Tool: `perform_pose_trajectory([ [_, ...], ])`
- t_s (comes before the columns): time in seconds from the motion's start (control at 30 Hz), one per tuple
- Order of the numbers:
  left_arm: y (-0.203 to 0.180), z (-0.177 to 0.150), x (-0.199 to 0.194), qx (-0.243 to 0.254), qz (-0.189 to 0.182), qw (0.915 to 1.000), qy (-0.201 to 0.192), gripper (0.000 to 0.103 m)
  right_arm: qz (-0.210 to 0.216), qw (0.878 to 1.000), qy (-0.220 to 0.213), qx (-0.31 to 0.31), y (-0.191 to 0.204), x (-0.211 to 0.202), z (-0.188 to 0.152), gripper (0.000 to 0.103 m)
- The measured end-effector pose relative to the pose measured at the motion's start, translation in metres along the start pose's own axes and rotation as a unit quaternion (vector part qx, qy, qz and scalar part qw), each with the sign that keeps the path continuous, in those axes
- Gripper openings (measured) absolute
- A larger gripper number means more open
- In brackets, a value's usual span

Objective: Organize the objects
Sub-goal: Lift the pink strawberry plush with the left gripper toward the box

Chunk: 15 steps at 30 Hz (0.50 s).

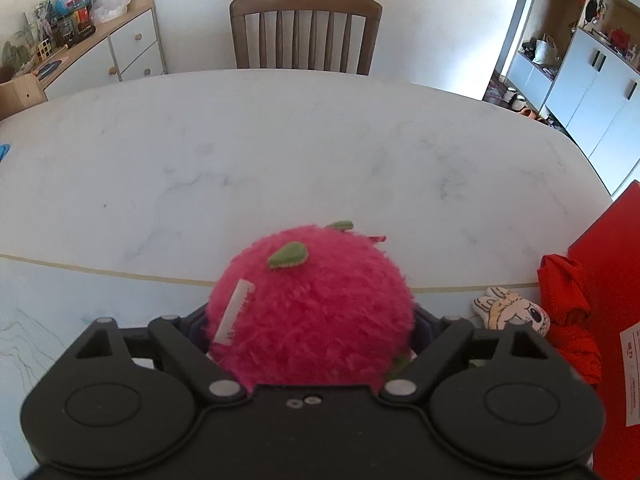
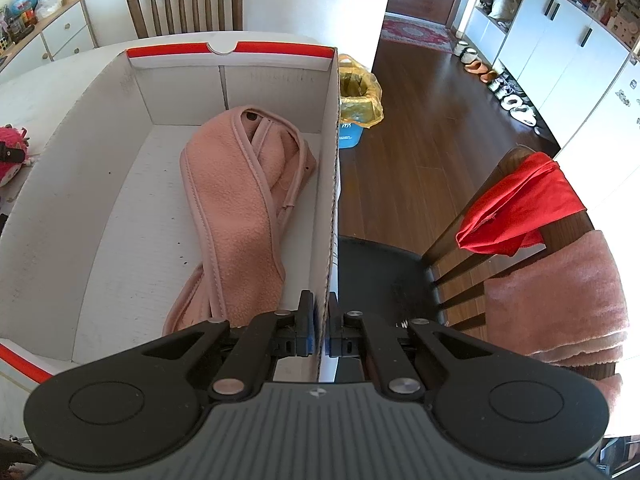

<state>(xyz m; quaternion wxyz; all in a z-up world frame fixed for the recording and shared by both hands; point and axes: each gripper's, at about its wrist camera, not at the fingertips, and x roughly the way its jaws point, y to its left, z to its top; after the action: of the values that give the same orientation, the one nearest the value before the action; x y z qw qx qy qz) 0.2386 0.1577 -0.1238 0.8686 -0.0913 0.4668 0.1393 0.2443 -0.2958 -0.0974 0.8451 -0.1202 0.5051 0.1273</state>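
Right gripper [image 2: 320, 332]: clenched on the near side wall of the box [image 2: 332, 216], apparently to steady it for loading.
Left gripper [image 1: 312, 336]: jaws spread wide around a pink plush ball [image 1: 312, 312] on the table [image 1: 280, 152]; whether the pads press it cannot be told.
Pink garment [image 2: 236, 208]: lying inside the box.
Small printed toy [image 1: 508, 312] and red cloth [image 1: 568, 304]: beside the box, not yet packed.

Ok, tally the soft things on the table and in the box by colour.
Bright pink: 1, the plush ball
Pale pink: 1, the fleece in the box
Red: 1, the cloth on the table
White: 1, the small toy
Total: 4
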Motion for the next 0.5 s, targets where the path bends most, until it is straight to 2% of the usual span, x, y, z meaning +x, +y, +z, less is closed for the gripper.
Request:
perform_pose_trajectory([
  [0.23,-0.003,0.002,-0.007,0.004,0.013,0.9999,-0.001,0.081,-0.001,1.0,-0.001,-0.002,0.0,0.0,0.0,0.005],
  [0.5,-0.008,0.001,-0.035,0.008,0.019,0.9997,-0.013,0.08,0.001,1.0,-0.004,-0.003,0.0,0.0,-0.002,0.005],
])
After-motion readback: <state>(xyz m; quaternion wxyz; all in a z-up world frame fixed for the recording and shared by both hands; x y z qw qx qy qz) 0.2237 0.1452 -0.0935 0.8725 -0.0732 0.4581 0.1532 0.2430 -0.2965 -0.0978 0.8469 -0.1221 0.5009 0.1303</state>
